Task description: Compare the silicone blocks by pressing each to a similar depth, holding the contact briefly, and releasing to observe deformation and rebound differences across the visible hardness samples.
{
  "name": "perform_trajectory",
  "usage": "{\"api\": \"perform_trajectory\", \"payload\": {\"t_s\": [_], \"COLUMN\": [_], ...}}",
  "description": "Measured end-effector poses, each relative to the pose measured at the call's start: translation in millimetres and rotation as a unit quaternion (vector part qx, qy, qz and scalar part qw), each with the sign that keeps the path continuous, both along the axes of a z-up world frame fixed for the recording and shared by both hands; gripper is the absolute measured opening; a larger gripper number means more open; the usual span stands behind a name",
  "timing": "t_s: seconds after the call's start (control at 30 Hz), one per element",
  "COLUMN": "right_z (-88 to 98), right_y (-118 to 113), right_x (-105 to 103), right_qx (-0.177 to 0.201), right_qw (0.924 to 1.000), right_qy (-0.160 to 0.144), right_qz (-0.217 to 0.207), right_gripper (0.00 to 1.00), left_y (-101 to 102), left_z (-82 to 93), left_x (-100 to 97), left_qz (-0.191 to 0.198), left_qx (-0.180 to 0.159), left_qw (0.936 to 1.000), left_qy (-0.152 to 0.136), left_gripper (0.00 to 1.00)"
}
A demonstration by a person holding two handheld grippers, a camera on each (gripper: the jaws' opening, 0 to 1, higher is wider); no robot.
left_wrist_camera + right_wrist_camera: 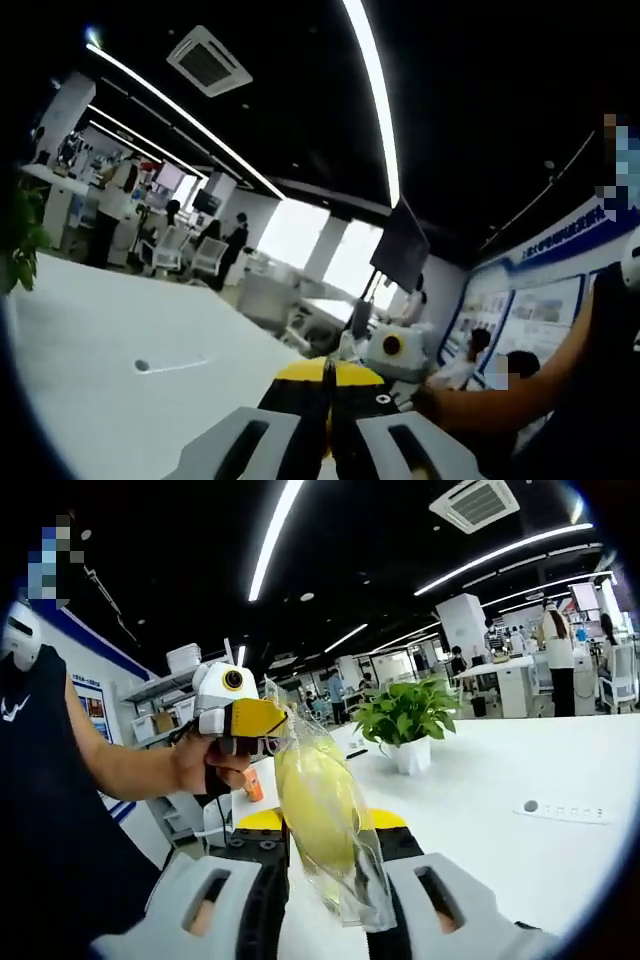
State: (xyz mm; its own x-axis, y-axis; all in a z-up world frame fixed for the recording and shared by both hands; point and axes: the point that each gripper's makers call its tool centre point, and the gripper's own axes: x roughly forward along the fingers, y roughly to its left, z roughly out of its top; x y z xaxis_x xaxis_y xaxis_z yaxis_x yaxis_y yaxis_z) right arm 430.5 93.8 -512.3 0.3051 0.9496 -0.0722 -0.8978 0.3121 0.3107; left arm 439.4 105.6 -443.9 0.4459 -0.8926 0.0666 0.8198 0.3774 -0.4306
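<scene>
In the left gripper view, at 9 o'clock, green leaves are cut by the edge, and a wide, smooth white surface runs from there toward the centre, with a small round socket and a thin slot set into it. At 6 o'clock the left gripper is seen clenched, its grey jaws with black slots pressed together along a thin seam; whether anything is pinched there cannot be told. At 4 o'clock a bare forearm reaches in.

In the right gripper view, at 9 o'clock, a hand is wrapped around the other gripper, a white and yellow body. From its front a clear, glossy plastic bag with soft yellow contents hangs down toward 6 o'clock, where it is grasped between the jaws of the right gripper. No silicone block can be made out with certainty. At 1 o'clock a leafy plant in a white pot stands on the white surface; at 3 o'clock a flush socket strip lies in it. The surface is bare and open around the bag, its far edge well apart.
</scene>
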Motion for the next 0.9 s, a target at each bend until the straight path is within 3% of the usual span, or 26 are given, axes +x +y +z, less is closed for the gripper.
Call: {"api": "perform_trajectory", "payload": {"t_s": [0.27,0.43,0.7,0.9], "right_z": [-8.3,-4.7,1.6,-7.1], "right_y": [-4,-8,-23,-41], "right_x": [4,15,25,24], "right_qx": [-0.022,-0.022,-0.031,-0.043], "right_qw": [0.999,0.9964,0.9931,0.991], "right_qy": [-0.027,-0.049,-0.069,-0.067], "right_qz": [-0.028,-0.065,-0.089,-0.107], "right_gripper": [0.57,0.97,0.96,0.96], "left_y": [-7,-10,-9,-14], "left_z": [-2.9,-7.1,-4.4,-13.4], "left_x": [2.2,0.9,4.6,10.1], "left_qz": [-0.004,-0.007,-0.007,-0.005], "left_qx": [0.004,0.009,0.002,0.007], "left_qw": [1.0,0.9999,1.0,0.9999], "left_qy": [-0.002,0.001,0.004,0.01], "left_gripper": [0.0,0.0,0.0,0.0]}}
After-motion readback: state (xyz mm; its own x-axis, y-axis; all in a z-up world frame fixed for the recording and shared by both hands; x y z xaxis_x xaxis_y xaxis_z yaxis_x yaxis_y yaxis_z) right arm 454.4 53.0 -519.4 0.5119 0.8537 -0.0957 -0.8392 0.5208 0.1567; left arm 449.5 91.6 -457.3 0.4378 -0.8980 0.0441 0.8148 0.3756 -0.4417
